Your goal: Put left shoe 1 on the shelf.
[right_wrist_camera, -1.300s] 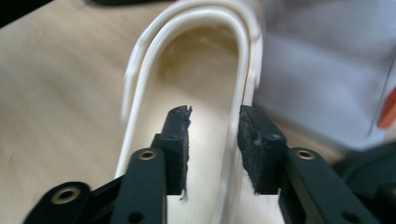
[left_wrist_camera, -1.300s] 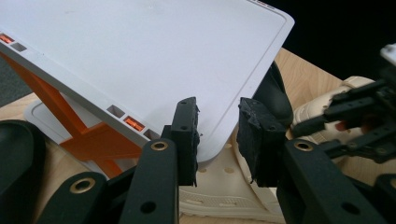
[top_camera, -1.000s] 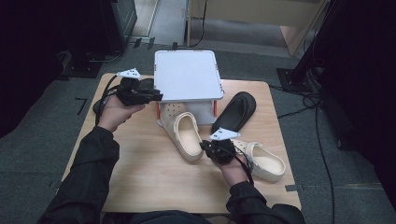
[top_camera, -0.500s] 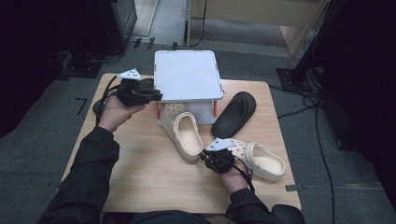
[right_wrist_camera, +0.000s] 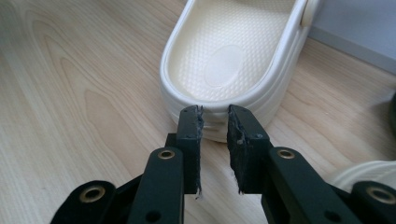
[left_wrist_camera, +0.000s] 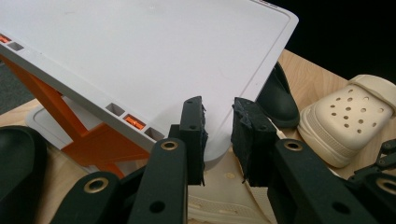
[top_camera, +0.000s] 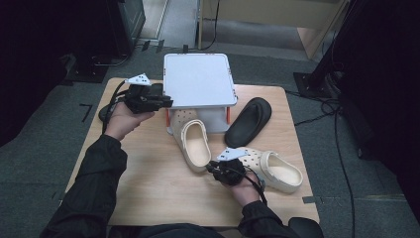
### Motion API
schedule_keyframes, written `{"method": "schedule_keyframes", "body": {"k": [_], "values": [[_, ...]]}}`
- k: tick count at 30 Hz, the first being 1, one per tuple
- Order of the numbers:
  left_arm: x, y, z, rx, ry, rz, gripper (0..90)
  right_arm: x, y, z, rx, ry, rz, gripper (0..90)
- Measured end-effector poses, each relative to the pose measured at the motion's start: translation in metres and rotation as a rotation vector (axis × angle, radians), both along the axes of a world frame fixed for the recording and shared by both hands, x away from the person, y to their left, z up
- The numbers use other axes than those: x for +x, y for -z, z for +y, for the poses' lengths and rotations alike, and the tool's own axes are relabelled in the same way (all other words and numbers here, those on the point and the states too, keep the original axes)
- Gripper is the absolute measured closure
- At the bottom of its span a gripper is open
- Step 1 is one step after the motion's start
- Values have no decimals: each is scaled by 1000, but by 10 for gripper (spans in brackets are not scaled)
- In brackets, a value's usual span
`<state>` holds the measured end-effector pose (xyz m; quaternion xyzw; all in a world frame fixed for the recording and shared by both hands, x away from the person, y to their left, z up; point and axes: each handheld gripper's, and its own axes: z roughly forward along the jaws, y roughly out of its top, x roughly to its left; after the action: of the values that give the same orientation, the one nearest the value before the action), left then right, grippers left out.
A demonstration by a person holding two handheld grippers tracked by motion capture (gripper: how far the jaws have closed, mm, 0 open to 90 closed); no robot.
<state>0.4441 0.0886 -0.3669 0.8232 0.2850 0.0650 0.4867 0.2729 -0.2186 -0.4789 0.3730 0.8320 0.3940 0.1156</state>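
Pale wood-grain worktop (top_camera: 148, 183), light grey plastic stand top (top_camera: 198, 79) on orange plastic legs (left_wrist_camera: 88, 140), cream foam clog with dimpled insole (right_wrist_camera: 229, 60), cream perforated clog (top_camera: 277, 168), matte black sandal (top_camera: 250, 119), black jaws, dark grey carpet floor (top_camera: 39, 163)

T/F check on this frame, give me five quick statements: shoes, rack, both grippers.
1. Two cream clogs lie on the table. True.
2. The black shoe sits on top of the white rack. False: it lies on the table beside the rack.
3. The right gripper is shut on a clog's heel. False: its jaws stand apart, just short of the heel, holding nothing.
4. The left gripper is near the rack's edge, holding nothing. True.
5. The rack's top carries a shoe. False: it is bare.
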Motion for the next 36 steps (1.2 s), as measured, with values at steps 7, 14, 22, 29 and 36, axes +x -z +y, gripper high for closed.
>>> {"method": "schedule_keyframes", "body": {"k": [7,14,22,29,36], "values": [[0,0,0,-2,-1,1,743,-2,3,15,17,-53,9,753],[0,0,0,-2,-2,0,745,-6,7,34,24,-82,-10,784],[0,0,0,-3,-4,0,747,-8,13,47,16,-117,20,804],[0,1,0,-5,-2,0,749,-1,7,44,10,-98,-26,813],[0,1,0,-5,-3,1,748,10,2,47,0,-83,-67,797]]}}
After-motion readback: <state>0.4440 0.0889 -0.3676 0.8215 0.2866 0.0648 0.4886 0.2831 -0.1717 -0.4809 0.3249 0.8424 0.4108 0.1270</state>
